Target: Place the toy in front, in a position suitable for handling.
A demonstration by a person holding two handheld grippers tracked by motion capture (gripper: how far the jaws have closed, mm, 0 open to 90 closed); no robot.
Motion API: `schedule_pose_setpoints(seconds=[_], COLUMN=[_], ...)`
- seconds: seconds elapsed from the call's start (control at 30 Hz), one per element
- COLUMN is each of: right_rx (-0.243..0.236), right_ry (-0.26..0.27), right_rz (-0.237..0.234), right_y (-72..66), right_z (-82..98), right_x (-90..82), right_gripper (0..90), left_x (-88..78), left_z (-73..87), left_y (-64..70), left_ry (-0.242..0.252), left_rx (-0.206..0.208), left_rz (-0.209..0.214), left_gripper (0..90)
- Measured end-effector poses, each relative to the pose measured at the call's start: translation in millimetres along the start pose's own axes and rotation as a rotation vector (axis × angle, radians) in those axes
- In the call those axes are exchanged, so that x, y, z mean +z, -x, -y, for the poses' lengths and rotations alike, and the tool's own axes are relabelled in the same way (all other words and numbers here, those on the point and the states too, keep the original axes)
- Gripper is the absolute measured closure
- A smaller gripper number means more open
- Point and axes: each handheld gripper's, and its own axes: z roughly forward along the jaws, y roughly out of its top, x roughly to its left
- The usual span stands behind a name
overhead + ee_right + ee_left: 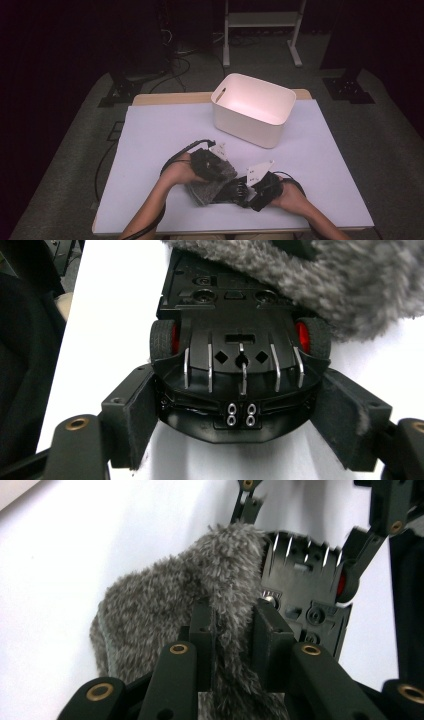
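- The left gripper (232, 630) pinches a fold of the fuzzy grey cloth (165, 605) between its black jaws, which stand narrow around the pile.
- That fuzzy grey cloth (210, 186) lies on the white table cover (150, 145) in front of the person, draped over one end of the black toy car with red-hubbed wheels (240, 355).
- The right gripper (240, 425) has its jaws wide, their pads against both flanks of the car's other end, holding it belly-up.
- A white plastic tub (252, 107) stands farther back, well apart from both hands.
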Motion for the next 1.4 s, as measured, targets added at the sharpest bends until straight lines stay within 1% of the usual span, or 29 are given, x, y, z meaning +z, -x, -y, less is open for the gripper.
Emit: schedule_pose_setpoints(seconds=[0.07, 0.1, 0.13, 0.17, 0.2, 0.27, 0.3, 0.33, 0.4, 0.43, 0.53, 0.6, 0.73, 0.83, 0.93, 1.0, 1.07, 1.13, 1.17, 1.27, 1.3, 1.33, 1.37, 1.4], right_rx=[-0.001, -0.001, 0.001, 0.003, 0.005, 0.007, -0.001, -0.005, -0.005, -0.005, -0.004, -0.007, -0.013, -0.013, -0.009, -0.010, -0.006, -0.012, -0.009, -0.009, -0.011, -0.011, -0.005, -0.005], right_ry=[-0.001, -0.001, -0.001, -0.002, -0.004, -0.010, -0.013, -0.013, -0.011, -0.009, -0.008, -0.008, -0.006, -0.010, -0.010, -0.010, -0.010, -0.017, -0.019, -0.019, -0.031, -0.029, -0.026, -0.026], right_rz=[0.001, 0.000, -0.001, -0.001, -0.003, -0.004, -0.003, -0.002, -0.004, -0.008, -0.009, -0.010, -0.013, -0.015, -0.017, -0.021, -0.023, -0.021, -0.021, -0.017, -0.012, -0.015, -0.017, -0.017], right_y=[-0.1, -0.1, 0.0, -0.1, -0.1, -0.4, -0.2, -0.3, 0.1, 0.5, 0.9, 1.6, 3.5, 4.5, 6.3, 8.1, 8.4, 8.4, 8.3, 8.6, 9.0, 9.2, 9.2, 9.2], right_z=[-0.3, -0.3, -0.2, -0.1, 0.2, 0.8, 1.3, 1.6, 2.1, 2.4, 3.3, 4.0, 5.0, 5.8, 8.2, 9.2, 9.4, 8.8, 8.7, 8.0, 7.6, 8.2, 8.6, 8.6], right_x=[0.3, 0.4, 0.5, 0.6, 0.9, 1.5, 2.2, 2.4, 2.3, 2.3, 1.8, 1.4, 0.9, -0.1, -1.4, -1.9, -1.8, -1.1, -1.1, -0.9, 0.0, 0.4, 0.6, 0.6], right_gripper=[23.2, 23.2, 23.2, 23.2, 23.2, 23.3, 23.3, 23.3, 23.3, 23.3, 23.3, 23.3, 23.3, 23.2, 23.2, 23.2, 23.2, 23.1, 23.1, 23.2, 23.2, 23.3, 23.2, 23.2], left_x=[2.8, 5.1, 5.1, 10.7, 12.6, 14.8, 14.9, 14.8, 12.1, 11.0, 4.3, -0.7, -9.7, -15.8, -19.1, -19.1, -18.2, -14.4, -14.4, -5.7, -0.4, 1.6, 5.6, 5.6], left_z=[-5.3, -8.8, -8.8, -16.6, -19.5, -23.0, -23.5, -22.9, -18.2, -15.6, -1.3, 12.7, 35.3, 48.0, 56.6, 58.7, 58.5, 54.1, 54.1, 41.0, 30.2, 26.1, 19.1, 19.1], left_y=[2.4, 3.8, 3.8, 8.3, 10.1, 13.0, 13.5, 14.0, 13.0, 12.8, 10.1, 8.5, 5.0, 2.9, 1.8, 1.2, 1.2, 1.9, 1.9, 5.7, 8.9, 10.5, 13.3, 13.3], left_ry=[0.012, 0.013, 0.013, 0.022, 0.025, 0.029, 0.022, 0.019, 0.002, -0.002, -0.015, -0.021, -0.026, -0.040, -0.029, -0.019, -0.013, 0.009, 0.009, 0.016, 0.028, 0.037, 0.044, 0.044], left_rx=[0.012, 0.025, 0.025, 0.045, 0.054, 0.070, 0.081, 0.080, 0.072, 0.061, 0.038, 0.010, -0.037, -0.055, -0.081, -0.082, -0.081, -0.079, -0.079, -0.053, -0.027, -0.019, 0.001, 0.001], left_rz=[0.022, 0.031, 0.031, 0.051, 0.060, 0.074, 0.078, 0.081, 0.067, 0.063, 0.056, 0.049, 0.036, 0.024, 0.024, 0.030, 0.037, 0.061, 0.061, 0.084, 0.101, 0.111, 0.130, 0.130], left_gripper=[73.7, 73.7, 73.7, 73.6, 73.6, 73.6, 73.6, 73.3, 73.3, 73.4, 73.3, 73.3, 72.8, 72.8, 72.8, 72.8, 72.9, 72.9, 72.9, 72.9, 72.9, 72.9, 72.9, 72.8])
